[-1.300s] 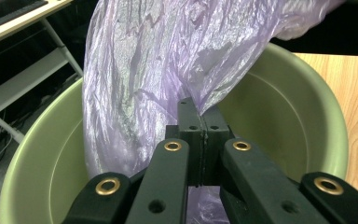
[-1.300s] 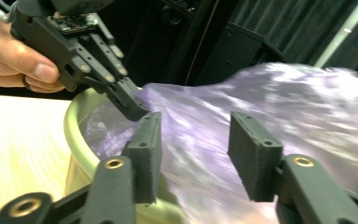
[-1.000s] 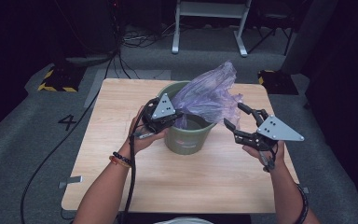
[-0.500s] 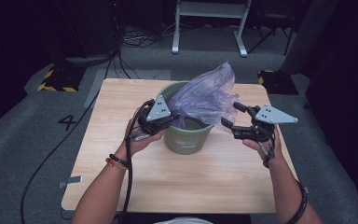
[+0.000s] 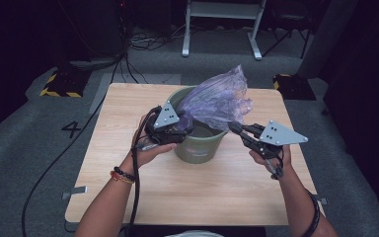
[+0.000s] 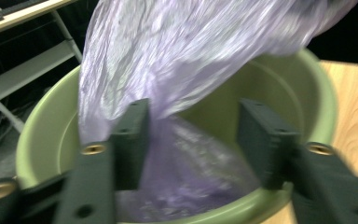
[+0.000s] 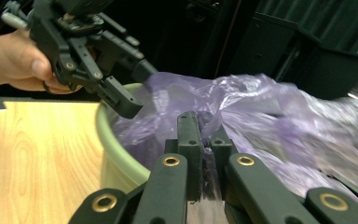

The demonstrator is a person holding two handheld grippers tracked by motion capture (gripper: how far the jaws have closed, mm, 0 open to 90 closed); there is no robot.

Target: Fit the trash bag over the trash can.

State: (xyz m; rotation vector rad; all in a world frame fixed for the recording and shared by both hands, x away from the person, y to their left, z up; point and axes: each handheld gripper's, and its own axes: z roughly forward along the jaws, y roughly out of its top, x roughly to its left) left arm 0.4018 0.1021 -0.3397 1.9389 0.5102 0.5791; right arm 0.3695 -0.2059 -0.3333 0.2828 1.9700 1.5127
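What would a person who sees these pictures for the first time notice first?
First, the crumpled purple plastic bag that billows up and to the right out of the green bucket in the middle of the wooden table. Next, the two black grippers at the bucket: the right gripper is shut on a fold of the bag, while the left gripper stands open over the bucket's near rim, with the bag between its jaws.

The right gripper (image 5: 236,129) has been brought in from beside the green bucket (image 5: 200,148) to its rim and closed on the purple bag (image 5: 217,101), while the left gripper (image 5: 177,129) has been shifted slightly along the bucket's near-left rim, its fingers parted.
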